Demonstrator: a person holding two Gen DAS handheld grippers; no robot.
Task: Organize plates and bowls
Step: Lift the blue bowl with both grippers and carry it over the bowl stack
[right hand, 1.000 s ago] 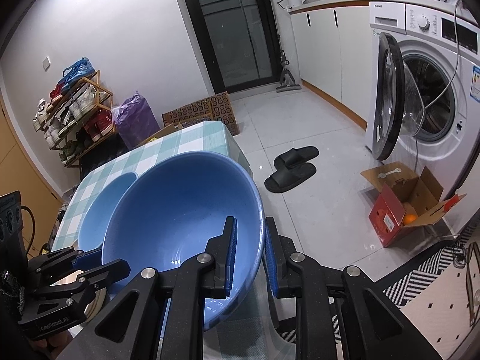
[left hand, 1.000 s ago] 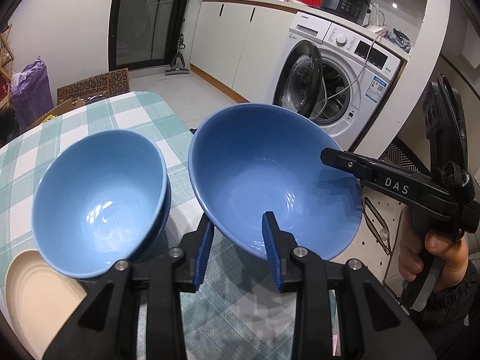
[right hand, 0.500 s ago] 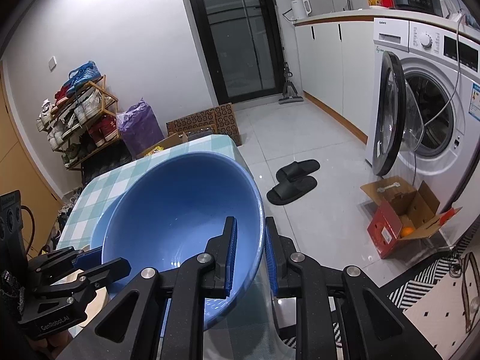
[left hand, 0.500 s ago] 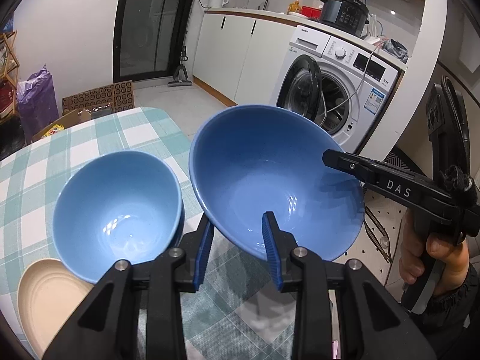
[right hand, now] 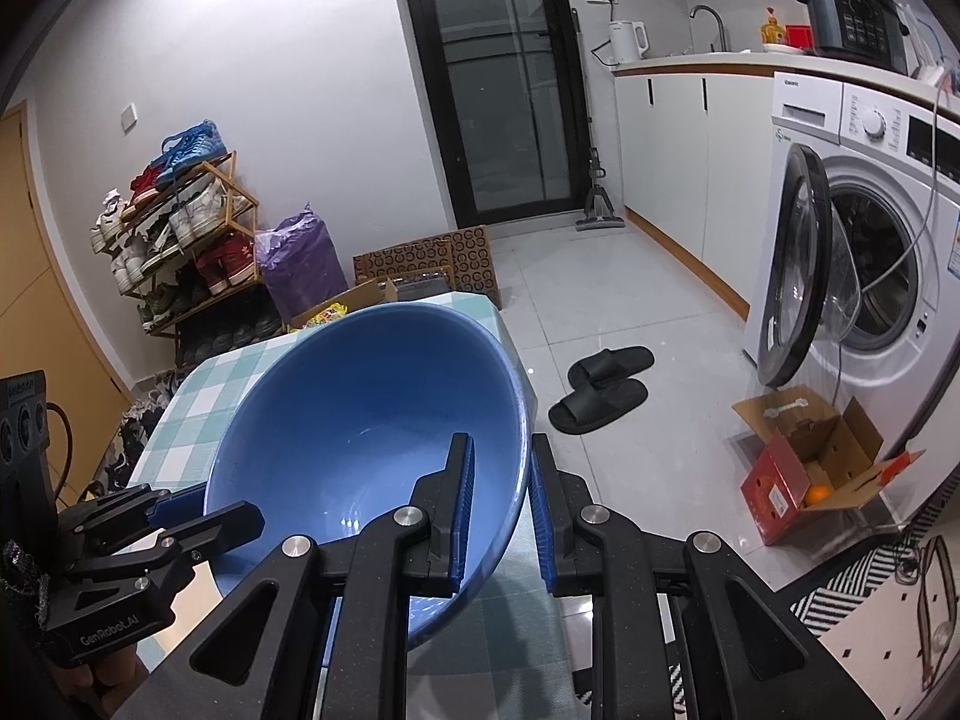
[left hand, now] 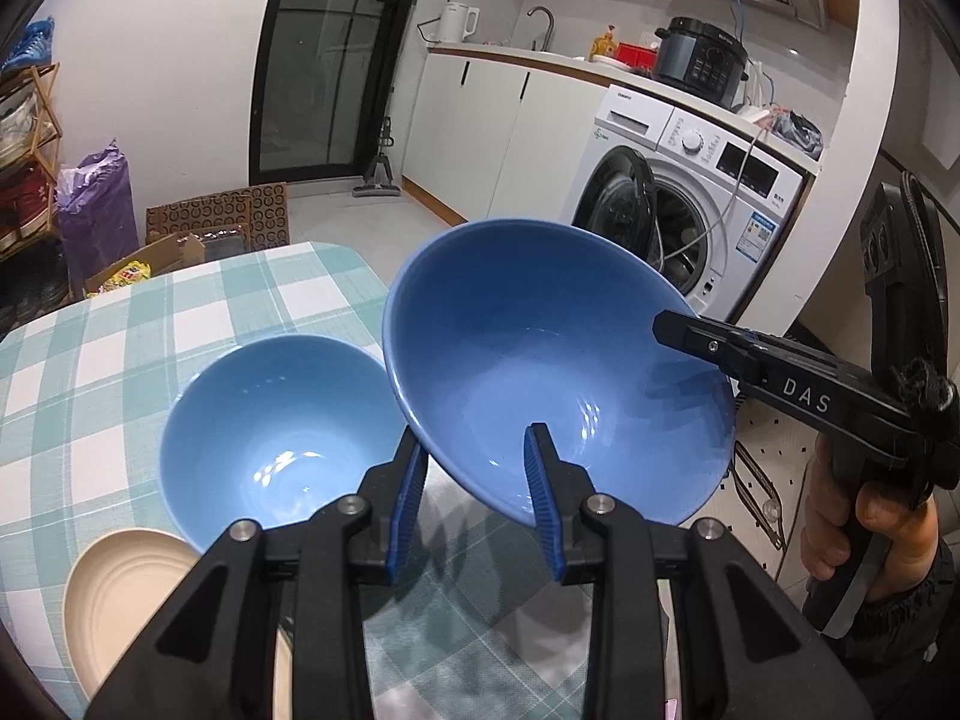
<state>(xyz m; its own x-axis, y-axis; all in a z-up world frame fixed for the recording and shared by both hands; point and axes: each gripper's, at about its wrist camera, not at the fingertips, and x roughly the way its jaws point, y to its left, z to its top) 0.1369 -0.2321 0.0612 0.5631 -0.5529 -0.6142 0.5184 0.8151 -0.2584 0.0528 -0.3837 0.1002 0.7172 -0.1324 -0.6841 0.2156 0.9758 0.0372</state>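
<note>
A large blue bowl (left hand: 558, 372) hangs tilted above the right end of the checked table (left hand: 120, 348), held from two sides. My left gripper (left hand: 477, 450) is shut on its near rim, one pad under the wall and one inside. My right gripper (right hand: 501, 450) is shut on the opposite rim (right hand: 516, 420); the left wrist view shows it coming in from the right (left hand: 666, 324). In the right wrist view the left gripper (right hand: 180, 516) clamps the bowl's lower left edge. A smaller blue bowl (left hand: 270, 438) sits on the cloth beside it. A beige plate (left hand: 126, 594) lies at the near left.
A washing machine (right hand: 870, 252) with its door open stands to the right. On the floor lie black slippers (right hand: 606, 390) and an open cardboard box (right hand: 804, 474). A shoe rack (right hand: 174, 240), a purple bag (right hand: 300, 264) and flat cartons stand beyond the table's far end.
Both grippers have risen together with the large blue bowl. The smaller bowl and beige plate on the table now sit lower and farther off. Both grips are unchanged.
</note>
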